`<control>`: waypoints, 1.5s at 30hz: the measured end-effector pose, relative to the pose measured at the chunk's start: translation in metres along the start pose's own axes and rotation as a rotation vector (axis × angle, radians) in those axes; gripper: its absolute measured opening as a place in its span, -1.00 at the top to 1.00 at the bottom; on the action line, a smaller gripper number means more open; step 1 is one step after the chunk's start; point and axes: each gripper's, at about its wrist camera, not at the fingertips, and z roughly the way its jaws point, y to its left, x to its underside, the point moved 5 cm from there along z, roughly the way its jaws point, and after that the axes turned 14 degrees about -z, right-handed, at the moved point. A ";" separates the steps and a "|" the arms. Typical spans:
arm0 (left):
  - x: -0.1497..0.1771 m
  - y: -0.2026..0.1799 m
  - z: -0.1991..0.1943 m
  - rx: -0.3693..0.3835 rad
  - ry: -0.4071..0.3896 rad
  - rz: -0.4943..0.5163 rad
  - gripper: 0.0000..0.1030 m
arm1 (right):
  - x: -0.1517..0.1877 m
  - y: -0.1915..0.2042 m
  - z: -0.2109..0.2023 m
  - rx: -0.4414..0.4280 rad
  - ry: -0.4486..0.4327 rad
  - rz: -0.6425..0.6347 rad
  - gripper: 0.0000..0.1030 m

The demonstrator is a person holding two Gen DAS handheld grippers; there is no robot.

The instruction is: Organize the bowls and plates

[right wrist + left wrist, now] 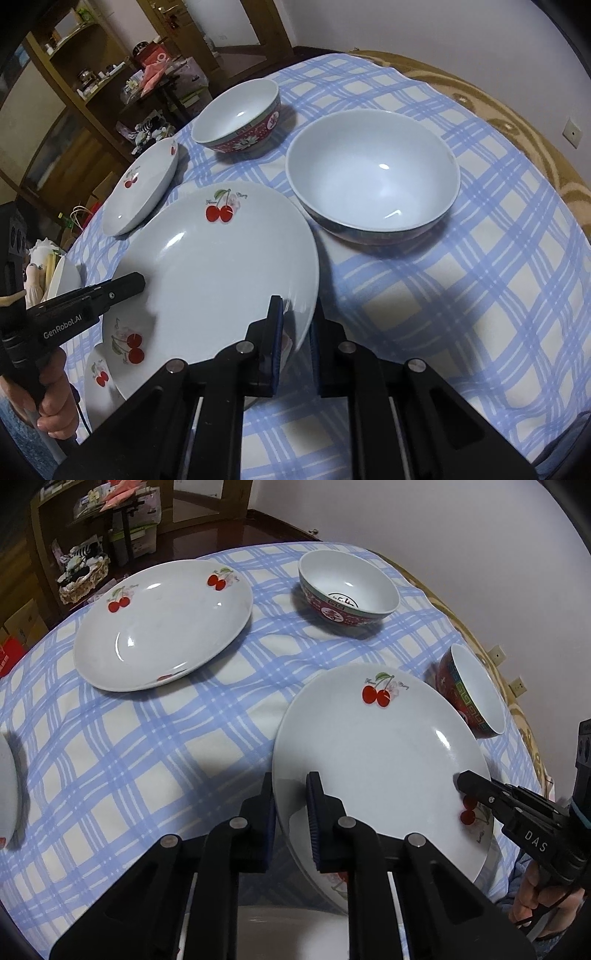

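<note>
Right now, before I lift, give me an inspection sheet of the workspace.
Surface: blue plaid cloth over the table, wrinkled.
Job's things: held cherry plate, raised at a tilt; second cherry plate flat on the cloth; far red bowl upright; near red bowl upright beside the held plate; another plate's edge at the left border.
Clutter: nothing seen on the cloth.
Grippers: left gripper shut on the held plate's near rim; right gripper shut on its opposite rim.
Cables: thin black cable below the left hand.
Surroundings: wooden shelves packed with items; white wall.
</note>
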 end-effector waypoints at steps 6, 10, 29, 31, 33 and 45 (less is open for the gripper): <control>0.002 0.004 -0.010 -0.016 -0.008 0.006 0.71 | 0.000 0.006 -0.004 -0.012 -0.008 -0.016 0.73; 0.005 0.009 -0.018 -0.019 -0.012 -0.002 0.71 | 0.000 0.013 -0.008 -0.016 -0.014 -0.030 0.73; 0.036 0.050 -0.070 -0.047 -0.047 -0.074 0.70 | 0.016 0.070 -0.039 -0.059 -0.034 -0.110 0.73; 0.042 0.054 -0.078 -0.063 -0.064 -0.074 0.70 | 0.018 0.077 -0.039 -0.060 -0.030 -0.119 0.73; 0.047 0.058 -0.086 -0.076 -0.073 -0.079 0.70 | 0.021 0.084 -0.041 -0.064 -0.030 -0.128 0.73; 0.074 0.092 -0.119 -0.054 -0.092 -0.173 0.69 | 0.037 0.124 -0.067 -0.097 -0.070 -0.187 0.73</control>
